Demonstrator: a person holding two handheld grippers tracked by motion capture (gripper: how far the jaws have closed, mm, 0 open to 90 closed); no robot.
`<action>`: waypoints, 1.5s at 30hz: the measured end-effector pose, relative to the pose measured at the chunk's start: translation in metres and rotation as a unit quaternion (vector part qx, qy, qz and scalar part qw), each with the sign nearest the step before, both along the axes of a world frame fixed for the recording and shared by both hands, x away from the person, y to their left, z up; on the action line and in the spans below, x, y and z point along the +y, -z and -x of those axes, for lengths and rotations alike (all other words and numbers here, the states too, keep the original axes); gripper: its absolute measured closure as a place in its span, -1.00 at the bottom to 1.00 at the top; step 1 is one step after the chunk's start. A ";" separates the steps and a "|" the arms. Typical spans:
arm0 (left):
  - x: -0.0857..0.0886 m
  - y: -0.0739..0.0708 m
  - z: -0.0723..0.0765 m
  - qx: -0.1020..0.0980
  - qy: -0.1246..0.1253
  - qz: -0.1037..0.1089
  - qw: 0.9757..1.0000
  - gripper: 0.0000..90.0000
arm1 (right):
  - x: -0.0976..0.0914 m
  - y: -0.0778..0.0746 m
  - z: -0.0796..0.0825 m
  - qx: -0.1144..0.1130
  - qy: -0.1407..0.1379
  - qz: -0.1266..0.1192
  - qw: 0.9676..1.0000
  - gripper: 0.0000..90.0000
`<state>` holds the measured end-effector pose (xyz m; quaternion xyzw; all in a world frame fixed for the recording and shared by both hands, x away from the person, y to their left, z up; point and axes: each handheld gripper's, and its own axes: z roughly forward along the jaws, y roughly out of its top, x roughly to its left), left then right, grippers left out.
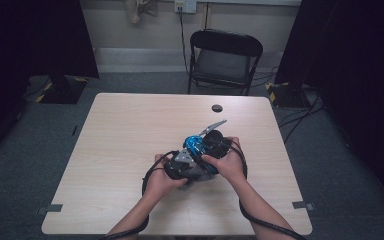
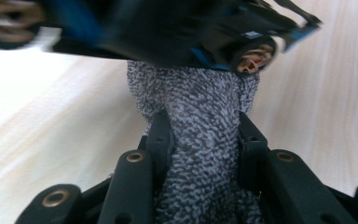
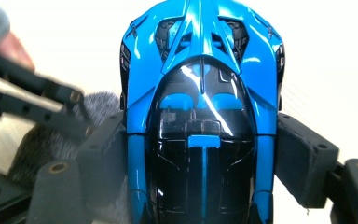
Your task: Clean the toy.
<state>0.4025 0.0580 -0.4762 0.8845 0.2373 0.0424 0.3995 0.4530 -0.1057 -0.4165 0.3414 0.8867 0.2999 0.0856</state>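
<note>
We see the right gripper (image 3: 200,154) with its fingers clamped on the sides of a blue and black toy car (image 3: 200,93), held just above the table (image 1: 130,130) near its middle. The left gripper (image 2: 200,140) fingers pinch a grey speckled cloth (image 2: 196,107) against the car's left side. We can read no writing on car or cloth.

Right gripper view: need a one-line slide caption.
Right gripper clamps a glossy blue-and-black toy car between its jaws while the left gripper brings a grey speckled cloth to the car's side.
</note>
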 end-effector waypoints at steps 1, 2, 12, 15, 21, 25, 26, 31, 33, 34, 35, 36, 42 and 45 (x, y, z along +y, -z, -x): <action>-0.002 0.000 0.001 0.001 0.005 -0.001 1.000 0.46 | 0.001 0.000 -0.001 0.000 -0.001 0.003 1.000 -0.42; -0.003 0.000 0.002 0.000 0.008 -0.003 1.000 0.46 | 0.001 0.000 -0.001 0.001 0.000 0.002 1.000 -0.42; -0.004 -0.002 0.008 0.016 0.042 -0.013 0.999 0.46 | 0.000 -0.002 -0.003 0.001 0.002 -0.003 1.000 -0.42; 0.005 -0.005 0.004 0.012 0.029 -0.024 0.999 0.45 | -0.002 -0.004 -0.003 0.002 0.004 -0.009 1.000 -0.42; 0.027 -0.003 -0.011 0.023 -0.007 -0.037 0.999 0.45 | -0.008 -0.006 0.001 0.004 -0.004 -0.018 1.000 -0.40; 0.028 -0.003 -0.011 0.020 -0.010 -0.038 0.999 0.45 | -0.007 -0.001 0.001 0.010 -0.007 -0.014 1.000 -0.40; 0.028 -0.003 -0.011 0.020 -0.010 -0.038 0.999 0.45 | -0.007 0.000 0.001 0.011 -0.008 -0.013 1.000 -0.40; 0.033 -0.003 -0.013 0.020 -0.027 -0.041 0.999 0.44 | -0.006 -0.001 0.002 0.009 -0.015 -0.012 1.000 -0.40; 0.035 -0.003 -0.013 0.021 -0.033 -0.040 0.998 0.44 | -0.007 -0.002 0.003 0.007 -0.017 -0.010 1.000 -0.40; 0.037 -0.003 -0.013 0.021 -0.034 -0.043 0.998 0.43 | -0.008 -0.002 0.003 0.009 -0.019 -0.009 1.000 -0.40; 0.038 -0.004 -0.013 0.020 -0.037 -0.043 0.998 0.43 | -0.008 -0.001 0.004 0.008 -0.017 -0.008 1.000 -0.40; 0.038 -0.004 -0.013 0.018 -0.036 -0.044 0.998 0.43 | -0.009 0.000 0.004 0.006 -0.019 -0.003 1.000 -0.40; 0.045 -0.004 -0.013 0.014 -0.051 -0.043 0.998 0.43 | -0.021 0.007 0.007 0.017 -0.013 -0.013 1.000 -0.40; 0.050 -0.006 -0.014 0.009 -0.057 -0.049 0.997 0.43 | -0.030 0.007 0.009 0.015 -0.008 -0.007 1.000 -0.40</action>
